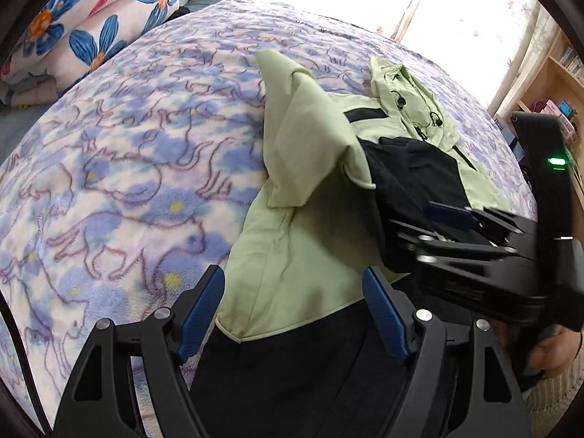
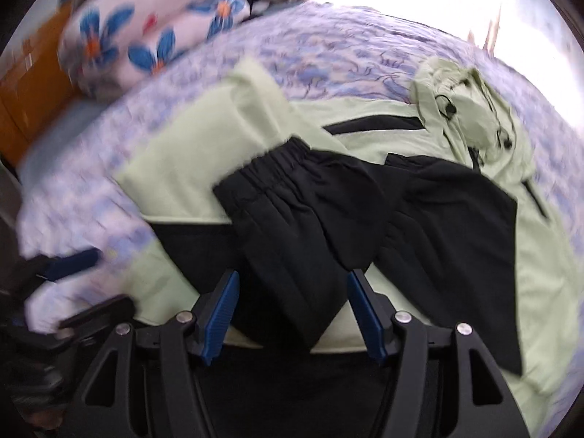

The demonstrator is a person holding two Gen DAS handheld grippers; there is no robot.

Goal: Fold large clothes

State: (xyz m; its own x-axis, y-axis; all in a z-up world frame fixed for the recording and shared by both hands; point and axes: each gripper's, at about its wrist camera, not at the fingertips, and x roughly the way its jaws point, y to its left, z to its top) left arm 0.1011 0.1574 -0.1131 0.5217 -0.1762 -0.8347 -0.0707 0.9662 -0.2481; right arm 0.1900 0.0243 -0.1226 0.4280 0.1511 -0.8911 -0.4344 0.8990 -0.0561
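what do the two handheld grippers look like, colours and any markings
Both are matte black frames with triangular cut-outs and silver round bolt heads. The left gripper and right gripper each carry two ribbed blue finger pads. Seen from the left wrist view, the right gripper's upright black body shows a lit green indicator light and a thin white line below it.

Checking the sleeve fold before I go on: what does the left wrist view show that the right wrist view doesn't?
Left wrist only: a wooden bookshelf at far right and a hand holding the right gripper.
Right wrist only: the black elastic cuff of a sleeve folded across the jacket's chest, and an orange-brown wooden panel at left.
Both: the green and black jacket on the purple patterned blanket, its hood, and the flowered quilt behind.
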